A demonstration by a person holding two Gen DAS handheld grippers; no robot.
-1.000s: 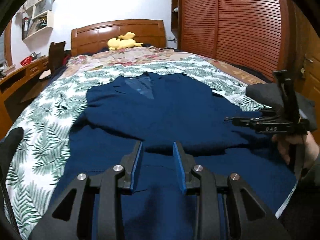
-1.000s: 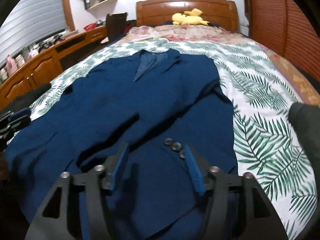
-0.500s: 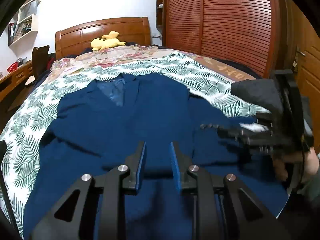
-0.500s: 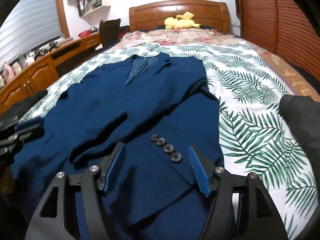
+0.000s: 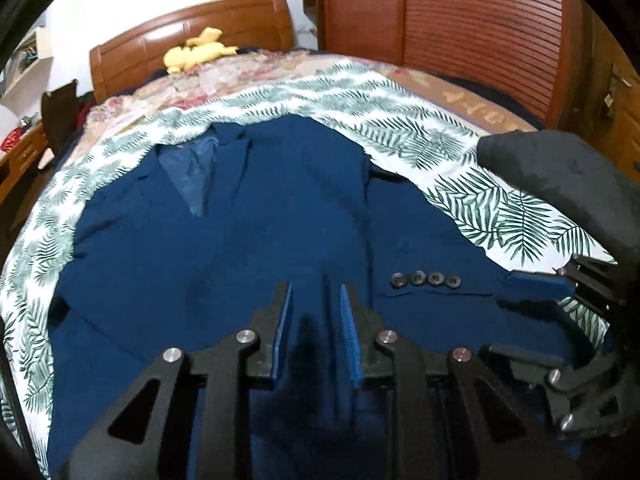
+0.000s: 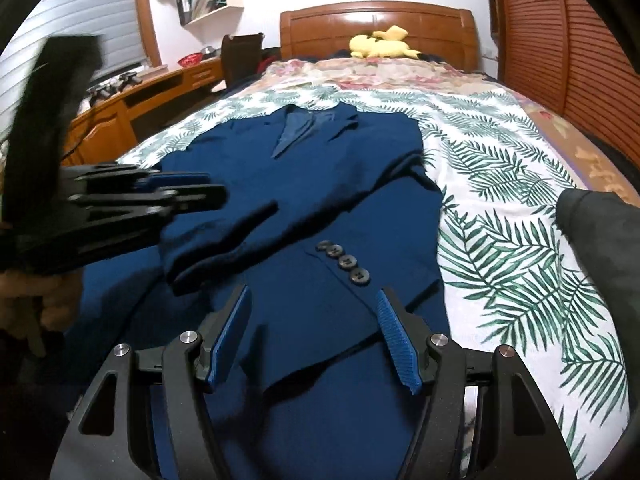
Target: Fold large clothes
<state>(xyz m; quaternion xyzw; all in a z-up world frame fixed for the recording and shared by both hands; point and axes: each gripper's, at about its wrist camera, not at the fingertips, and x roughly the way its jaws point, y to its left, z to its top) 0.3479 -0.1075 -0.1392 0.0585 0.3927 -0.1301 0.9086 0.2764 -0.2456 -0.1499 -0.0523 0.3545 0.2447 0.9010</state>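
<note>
One navy jacket (image 6: 304,184) lies spread on the bed's leaf-print sheet (image 6: 512,240), collar toward the headboard (image 6: 376,28). Four dark buttons (image 6: 344,261) line its one folded-in sleeve cuff. Two tongs hover over the hem: the left tongs (image 5: 314,320) gapped narrowly, gripping nothing; the right tongs (image 6: 312,332) spread wide, empty. One yellow plush toy (image 6: 382,42) rests by the headboard.

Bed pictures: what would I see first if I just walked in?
First, the big navy blue suit jacket spread flat across the leaf-print sheet, its sleeve with four dark cuff buttons folded over the front. Then the yellow plush toy against the wooden headboard at the bed's far end.
</note>
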